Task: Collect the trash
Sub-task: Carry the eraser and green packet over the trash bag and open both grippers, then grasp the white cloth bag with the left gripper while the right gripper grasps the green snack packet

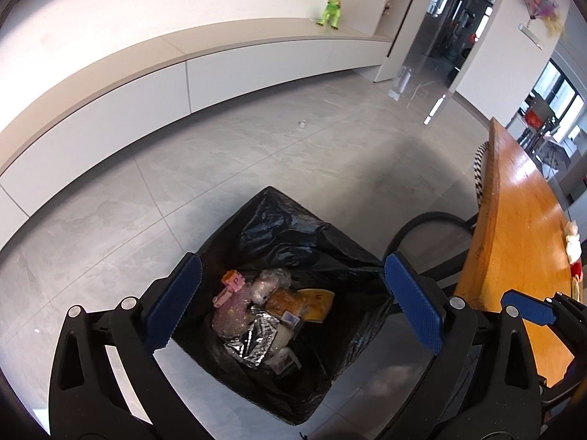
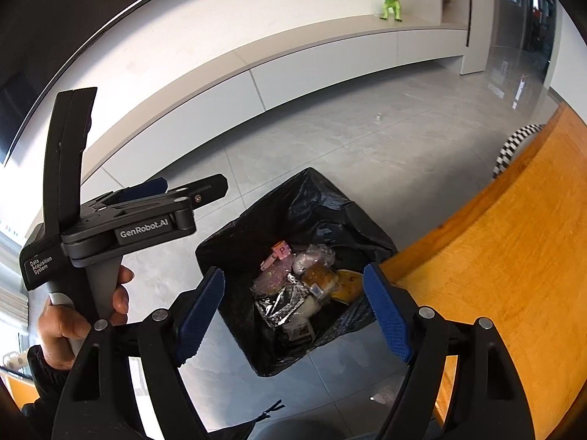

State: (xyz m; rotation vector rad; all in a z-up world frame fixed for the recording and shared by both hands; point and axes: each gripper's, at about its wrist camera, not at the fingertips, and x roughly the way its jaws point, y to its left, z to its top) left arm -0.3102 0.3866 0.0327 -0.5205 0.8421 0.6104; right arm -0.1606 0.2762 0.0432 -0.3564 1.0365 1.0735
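A bin lined with a black bag [image 1: 293, 227] stands on the grey floor and also shows in the right wrist view [image 2: 312, 205]. It holds several pieces of trash [image 1: 268, 315]: a pink block, silver foil, clear wrap, yellow packets [image 2: 293, 289]. My left gripper [image 1: 290, 300] is open and empty above the bin; it also shows from the side in the right wrist view [image 2: 205, 190]. My right gripper [image 2: 293, 311] is open and empty above the bin, and one blue pad of it shows in the left wrist view [image 1: 528, 308].
An orange wooden table [image 1: 521, 227] borders the bin on the right [image 2: 506, 256], with small items near its far edge [image 1: 573, 245]. A chair [image 1: 433, 234] stands beside it. A long white low cabinet [image 1: 183, 84] carries a green dinosaur toy [image 1: 332, 7]. A small white object [image 1: 302, 124] lies on the floor.
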